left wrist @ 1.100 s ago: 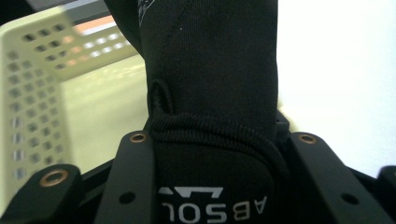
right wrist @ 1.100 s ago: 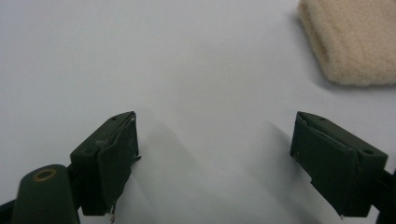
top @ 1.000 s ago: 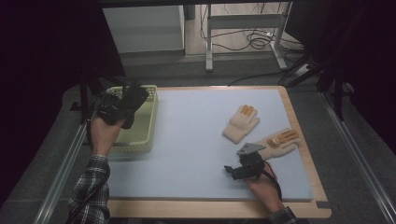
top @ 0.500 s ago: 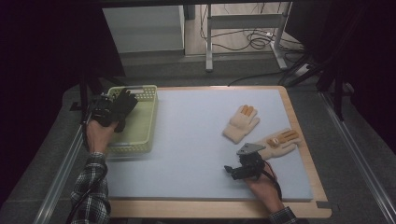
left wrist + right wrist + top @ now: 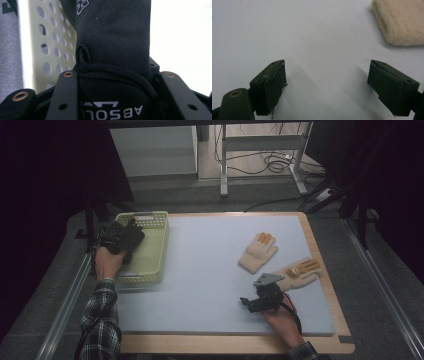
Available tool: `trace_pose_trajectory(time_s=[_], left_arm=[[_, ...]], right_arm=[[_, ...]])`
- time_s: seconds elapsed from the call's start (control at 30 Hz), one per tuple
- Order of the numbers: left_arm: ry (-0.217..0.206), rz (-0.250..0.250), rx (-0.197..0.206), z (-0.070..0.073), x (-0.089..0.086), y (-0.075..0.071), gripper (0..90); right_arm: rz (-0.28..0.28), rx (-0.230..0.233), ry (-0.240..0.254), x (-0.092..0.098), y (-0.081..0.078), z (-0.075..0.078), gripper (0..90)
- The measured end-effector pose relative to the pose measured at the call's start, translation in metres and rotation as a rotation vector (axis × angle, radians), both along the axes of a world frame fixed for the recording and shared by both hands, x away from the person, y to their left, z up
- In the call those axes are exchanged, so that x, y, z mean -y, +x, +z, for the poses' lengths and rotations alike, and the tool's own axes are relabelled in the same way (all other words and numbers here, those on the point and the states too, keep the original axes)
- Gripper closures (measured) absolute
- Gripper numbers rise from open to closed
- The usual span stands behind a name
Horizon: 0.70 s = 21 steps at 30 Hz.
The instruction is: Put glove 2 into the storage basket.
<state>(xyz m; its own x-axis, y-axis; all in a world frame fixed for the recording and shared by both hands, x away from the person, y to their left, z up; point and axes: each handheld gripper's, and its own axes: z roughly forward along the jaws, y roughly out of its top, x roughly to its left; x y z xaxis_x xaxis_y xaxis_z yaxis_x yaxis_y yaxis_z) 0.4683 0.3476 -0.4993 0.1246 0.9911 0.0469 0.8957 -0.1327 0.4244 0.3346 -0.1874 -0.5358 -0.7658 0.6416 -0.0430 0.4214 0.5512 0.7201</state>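
Observation:
My left gripper hangs over the pale green basket at the mat's left edge, shut on a black glove. In the left gripper view the black glove fills the gap between the jaws of the left gripper, above the basket's holed wall; these jaws have just been opening. My right gripper rests low over the blue-grey mat at the front right, open. The right gripper has nothing between its jaws.
Two beige gloves lie on the mat's right half, one farther back and one just beyond the right hand. A beige glove cuff also sits ahead of the right gripper. The wooden table edge borders the mat.
The left hand has sunk and drifted left with the black glove, down toward the basket. The right hand has stayed put.

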Motion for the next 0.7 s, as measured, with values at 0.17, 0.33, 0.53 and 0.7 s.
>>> trace_pose_trajectory(time_s=[0.17,0.33,0.53,0.7], left_arm=[[0.033,-0.012,-0.020,-0.005,0.003,0.002,39.9],[0.025,-0.025,-0.026,-0.004,0.008,0.002,23.3],[-0.004,-0.052,0.003,0.007,0.012,-0.003,11.2],[-0.063,-0.077,0.050,0.019,0.009,-0.010,8.2]], right_arm=[[0.000,0.001,-0.001,0.000,0.000,0.000,14.9],[0.000,0.000,0.000,0.000,0.000,0.000,14.9],[0.000,0.000,0.000,0.000,0.000,0.000,14.9],[0.000,0.000,0.000,0.000,0.000,0.000,14.9]])
